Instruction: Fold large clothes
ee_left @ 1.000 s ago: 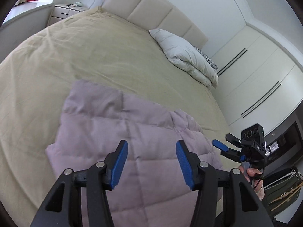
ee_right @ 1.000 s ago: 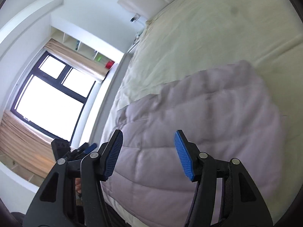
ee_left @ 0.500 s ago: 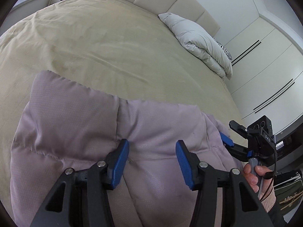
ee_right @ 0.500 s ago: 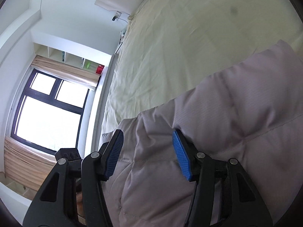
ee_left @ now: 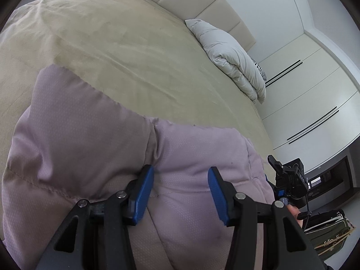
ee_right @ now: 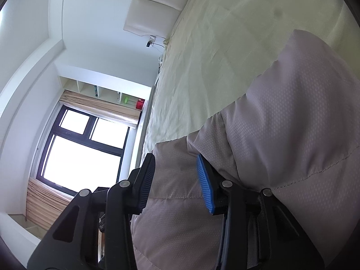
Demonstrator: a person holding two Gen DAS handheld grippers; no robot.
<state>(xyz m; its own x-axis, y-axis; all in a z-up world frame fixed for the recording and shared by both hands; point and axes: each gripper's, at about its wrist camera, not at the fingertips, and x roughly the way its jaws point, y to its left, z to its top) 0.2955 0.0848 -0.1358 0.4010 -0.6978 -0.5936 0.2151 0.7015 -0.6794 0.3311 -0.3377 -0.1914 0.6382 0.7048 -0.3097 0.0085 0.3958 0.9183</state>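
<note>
quilted garment [ee_left: 90,148]: cut off at lower edge | shelf items [ee_right: 132,102]: too small, possibly boxes

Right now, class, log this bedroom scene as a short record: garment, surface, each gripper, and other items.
garment: mauve quilted jacket, puffy, lying on the bed
surface: bed with beige cover
left gripper: open, jacket fabric between its fingers
right gripper: open, jacket fabric between its fingers
other items: folded white duvet by the headboard; window seen from the right wrist

The garment is a mauve quilted puffer jacket [ee_left: 94,135], soft and thick. It lies folded on the beige bed cover [ee_left: 112,45], near its edge.
</note>
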